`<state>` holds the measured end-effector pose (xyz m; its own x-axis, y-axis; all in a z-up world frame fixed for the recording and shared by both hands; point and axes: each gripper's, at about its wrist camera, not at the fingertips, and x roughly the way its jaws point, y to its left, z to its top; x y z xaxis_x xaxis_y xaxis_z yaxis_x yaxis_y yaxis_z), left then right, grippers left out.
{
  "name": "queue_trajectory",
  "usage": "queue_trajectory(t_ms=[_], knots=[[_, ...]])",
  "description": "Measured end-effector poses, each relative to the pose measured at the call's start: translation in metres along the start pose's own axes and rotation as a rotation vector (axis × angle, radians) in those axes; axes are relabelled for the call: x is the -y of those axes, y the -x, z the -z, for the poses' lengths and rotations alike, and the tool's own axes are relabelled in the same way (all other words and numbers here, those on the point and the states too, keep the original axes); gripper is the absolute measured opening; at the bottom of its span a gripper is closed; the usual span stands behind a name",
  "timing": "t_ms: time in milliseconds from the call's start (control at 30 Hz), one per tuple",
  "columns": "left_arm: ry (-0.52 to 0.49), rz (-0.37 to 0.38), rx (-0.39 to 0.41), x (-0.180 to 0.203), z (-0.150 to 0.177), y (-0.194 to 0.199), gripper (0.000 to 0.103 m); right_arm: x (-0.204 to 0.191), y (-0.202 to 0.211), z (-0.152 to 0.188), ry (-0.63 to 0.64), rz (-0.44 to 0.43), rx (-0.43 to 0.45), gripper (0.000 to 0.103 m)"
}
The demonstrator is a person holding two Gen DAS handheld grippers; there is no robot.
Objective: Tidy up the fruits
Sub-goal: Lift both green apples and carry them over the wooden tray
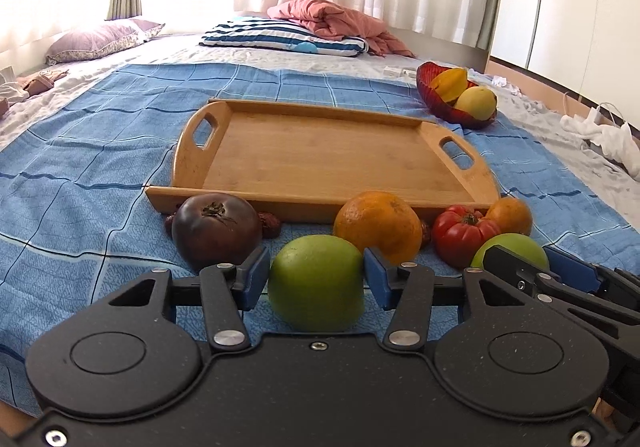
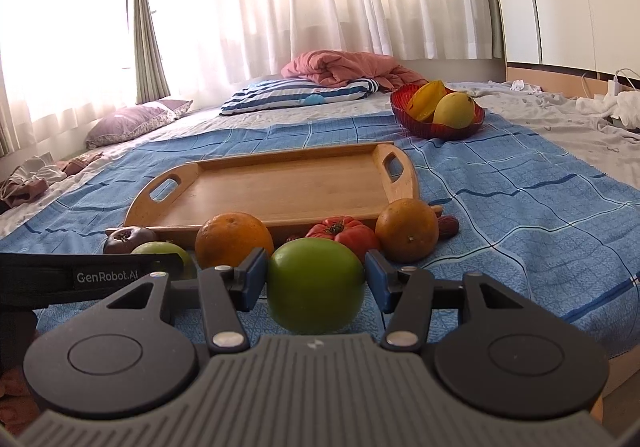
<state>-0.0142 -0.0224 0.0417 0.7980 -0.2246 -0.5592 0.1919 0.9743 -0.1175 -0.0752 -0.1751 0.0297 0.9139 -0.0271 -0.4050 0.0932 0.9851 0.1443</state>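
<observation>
Near the bed's front edge: left claw (image 1: 316, 275) clamped on one green apple (image 1: 316, 289); right claw (image 2: 315, 275) clamped on another green apple (image 2: 315, 285).

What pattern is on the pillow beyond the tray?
Blue and white stripes on the flat pillow, clearest in the left wrist view.

Left tool (image 1: 316, 277) and right tool (image 2: 316, 279) each clamped shut

Tray (image 1: 320, 155): smooth pale wood, matt | bedspread (image 1: 100, 151): blue woven cloth, rough weave | green apple (image 1: 316, 287): smooth, slightly glossy skin | fruit bowl (image 2: 420, 127): glossy translucent red, ribbed
</observation>
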Motion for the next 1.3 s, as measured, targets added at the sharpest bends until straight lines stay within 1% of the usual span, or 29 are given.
queue_trajectory(t_ms=[67,233,467,800,1033,1100,1233,1300], knots=[[0.013,0.008,-0.009,-0.001,0.000,-0.002,0.049,0.000,0.000,-0.002,-0.001,-0.006,0.007,0.056],[-0.005,0.012,-0.001,0.001,0.002,0.003,0.049,0.001,-0.002,-0.004,-0.010,-0.010,0.014,0.056],[-0.001,0.019,0.003,-0.001,0.004,0.005,0.049,0.002,0.000,-0.005,-0.011,-0.018,0.021,0.057],[-0.014,0.047,0.009,-0.003,0.003,0.011,0.049,0.004,-0.001,-0.011,-0.022,-0.025,0.033,0.057],[-0.027,0.033,0.018,0.000,0.005,0.014,0.049,0.006,-0.002,-0.012,-0.037,-0.034,0.038,0.057],[-0.026,0.032,0.007,0.000,0.008,0.012,0.049,0.007,-0.003,-0.011,-0.043,-0.035,0.038,0.057],[-0.027,0.029,0.020,-0.001,0.014,0.011,0.050,0.010,-0.004,-0.009,-0.056,-0.033,0.031,0.057],[-0.021,0.025,0.014,-0.001,0.015,0.010,0.050,0.012,-0.004,-0.008,-0.059,-0.030,0.026,0.057]])
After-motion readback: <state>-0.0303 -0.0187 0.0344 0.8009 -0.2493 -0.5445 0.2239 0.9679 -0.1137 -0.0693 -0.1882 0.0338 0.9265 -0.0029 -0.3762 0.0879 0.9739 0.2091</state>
